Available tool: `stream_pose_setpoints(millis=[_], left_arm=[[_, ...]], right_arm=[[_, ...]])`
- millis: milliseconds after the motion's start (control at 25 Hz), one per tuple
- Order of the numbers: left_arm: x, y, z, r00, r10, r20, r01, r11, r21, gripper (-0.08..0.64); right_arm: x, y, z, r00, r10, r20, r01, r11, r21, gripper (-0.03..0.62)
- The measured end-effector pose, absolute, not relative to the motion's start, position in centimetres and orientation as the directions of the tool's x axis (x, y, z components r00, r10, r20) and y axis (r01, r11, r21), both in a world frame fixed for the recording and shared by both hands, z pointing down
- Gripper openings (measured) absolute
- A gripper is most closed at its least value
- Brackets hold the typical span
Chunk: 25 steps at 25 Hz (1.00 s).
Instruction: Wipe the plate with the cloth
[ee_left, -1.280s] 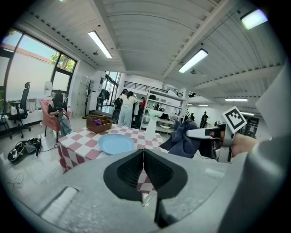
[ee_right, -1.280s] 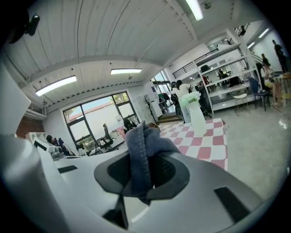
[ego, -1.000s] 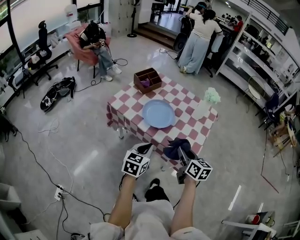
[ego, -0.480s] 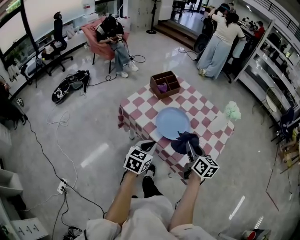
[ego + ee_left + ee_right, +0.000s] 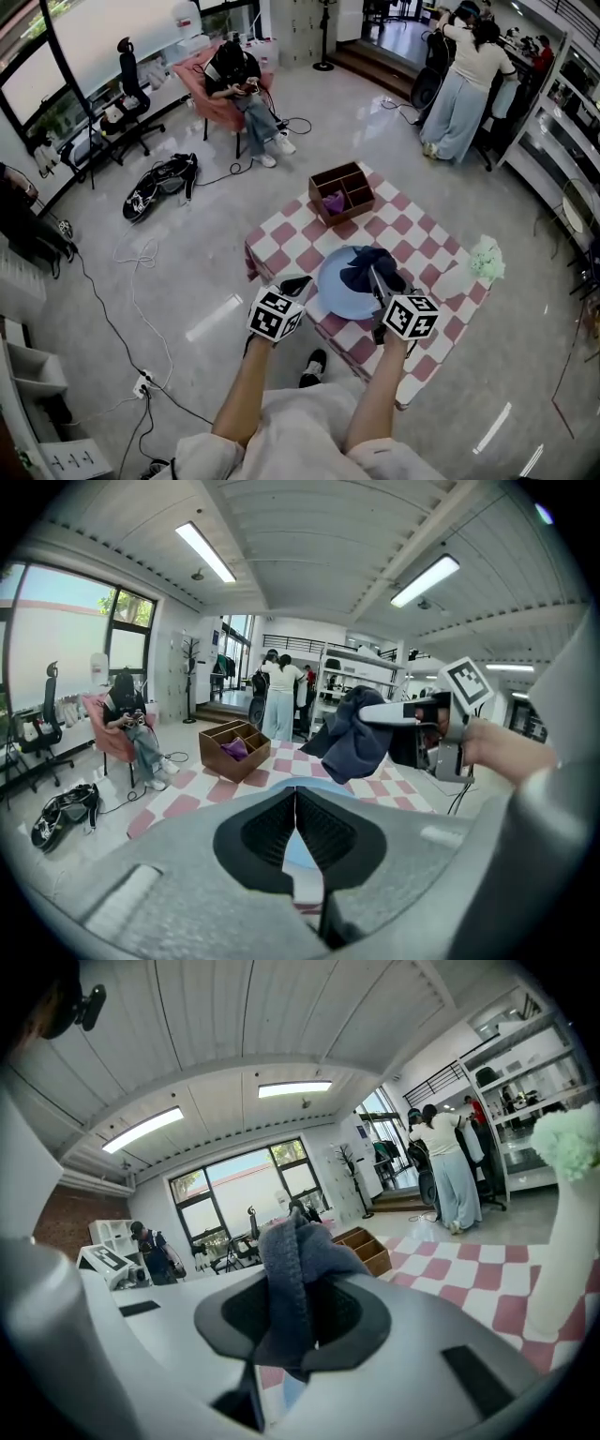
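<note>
A pale blue plate (image 5: 339, 291) lies on the red-and-white checked table (image 5: 291, 246), near its front edge. My right gripper (image 5: 375, 273) is shut on a dark blue cloth (image 5: 370, 265), which hangs over the plate's far side; whether it touches the plate I cannot tell. In the right gripper view the cloth (image 5: 293, 1265) bunches between the jaws of my right gripper (image 5: 302, 1321). My left gripper (image 5: 298, 282) is shut and empty, just left of the plate at the table's edge. In the left gripper view the cloth (image 5: 352, 738) hangs ahead to the right.
A brown wooden box (image 5: 342, 192) with a purple thing inside stands at the table's far corner. A white vase with pale green flowers (image 5: 476, 263) stands at the right edge. A person sits in a pink chair (image 5: 217, 86); cables (image 5: 141, 281) lie on the floor to the left.
Both grippers have come forward from in front of the table to over it. The cloth now hangs over the plate, and the left gripper is beside the plate's left rim.
</note>
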State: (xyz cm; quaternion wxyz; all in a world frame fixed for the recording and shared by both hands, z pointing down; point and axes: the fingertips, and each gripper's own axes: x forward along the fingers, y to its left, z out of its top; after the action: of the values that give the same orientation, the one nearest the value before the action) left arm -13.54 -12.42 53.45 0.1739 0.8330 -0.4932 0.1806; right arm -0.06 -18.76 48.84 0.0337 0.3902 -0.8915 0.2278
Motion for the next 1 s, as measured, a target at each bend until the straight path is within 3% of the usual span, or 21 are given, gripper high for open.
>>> stream_pose_setpoints(millis=[480, 1000], left_arm=[[-12.4, -17.4, 57.2, 0.537, -0.738, 0.408, -0.832, -0.384, 0.4, 0.011], [-10.8, -20.0, 61.4, 0.599, -0.673, 0.434, -0.779, -0.368, 0.507, 0.011]], right_arm=[[4.6, -23.4, 51.8, -0.658, -0.699, 0.28, -0.748, 0.564, -0.35, 0.095], [6.9, -22.5, 55.1, -0.653, -0.642, 0.401, -0.756, 0.585, -0.295, 0.095]])
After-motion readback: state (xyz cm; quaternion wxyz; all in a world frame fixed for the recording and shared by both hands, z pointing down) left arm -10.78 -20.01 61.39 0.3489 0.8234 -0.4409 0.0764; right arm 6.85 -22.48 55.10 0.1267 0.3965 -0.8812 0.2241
